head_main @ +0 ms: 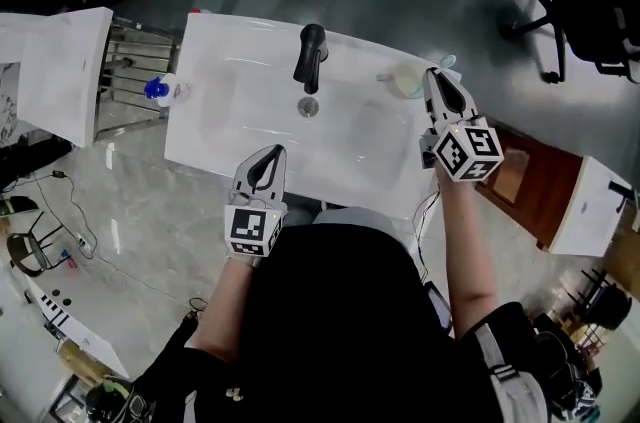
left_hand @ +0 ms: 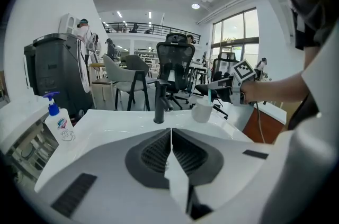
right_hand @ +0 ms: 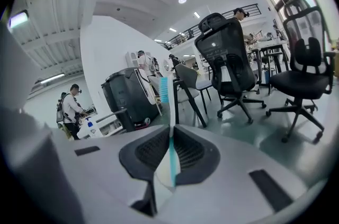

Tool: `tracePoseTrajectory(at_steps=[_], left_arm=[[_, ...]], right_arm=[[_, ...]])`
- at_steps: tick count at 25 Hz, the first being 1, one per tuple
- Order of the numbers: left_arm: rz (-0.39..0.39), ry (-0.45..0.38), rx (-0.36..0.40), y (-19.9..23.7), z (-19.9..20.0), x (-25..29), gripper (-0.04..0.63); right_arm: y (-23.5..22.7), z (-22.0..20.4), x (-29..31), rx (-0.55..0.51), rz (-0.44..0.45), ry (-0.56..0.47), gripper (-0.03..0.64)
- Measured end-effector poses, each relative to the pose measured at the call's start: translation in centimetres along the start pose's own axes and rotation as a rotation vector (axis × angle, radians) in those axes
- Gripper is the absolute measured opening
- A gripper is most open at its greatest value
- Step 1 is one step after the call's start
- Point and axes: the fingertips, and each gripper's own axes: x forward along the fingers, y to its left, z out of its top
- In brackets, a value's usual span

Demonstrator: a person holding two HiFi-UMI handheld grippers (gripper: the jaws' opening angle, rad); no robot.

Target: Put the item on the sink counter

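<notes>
right claw (head_main: pixel 437 79) is clamped shut on the toothbrush (right_hand: pixel 166 112), handle pinched between the jaws, blue bristles on top. we read the brush as upright: in the left gripper view it shows as a thin teal vertical line just above the white cup (left_hand: pixel 202 110), so its long axis is vertical, across the claw's reach. we can't tell whether the lower end is inside the cup or just over the rim. the cup sits on the white desk (head_main: pixel 215 136), right of the black faucet (head_main: pixel 310 56), and in the head view the right claw's tip is just beside it. left claw (head_main: pixel 272 156) is closed tight, jaws meeting with nothing between them. it hovers at the near edge of the desk in front of the basin, well apart from the brush. soap bottle (head_main: pixel 165 89) is at the desk's left edge, out of the way. our read: the item is the toothbrush, it's in the air and not yet on the desk. the right hand is the nearer one and has the grip, the left is idle. the relation that matters: bare desk lies below the claw, around the cup, and the brush is vertical. so the claw probably has to roll to lay the long axis flat before opening, else the brush lands on end and tips. flat room beside the cup looks tight, so the risk is the brush rolling into the basin or off the edge.
</notes>
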Motion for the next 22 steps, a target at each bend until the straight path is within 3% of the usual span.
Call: tracePoseTrajectory(at_steps=[10, 22], left_arm=[[0.039, 0.005, -0.024, 0.5, -1.2, -0.8, 0.025], [0.041, -0.002, -0.027, 0.2, -1.6, -1.3, 0.025]], right_arm=[[-0.3, -5.3, 1.5, -0.072, -0.005, 0.185, 0.048], [-0.3, -5.8, 2.5, -0.082, -0.015, 0.213, 0.048]])
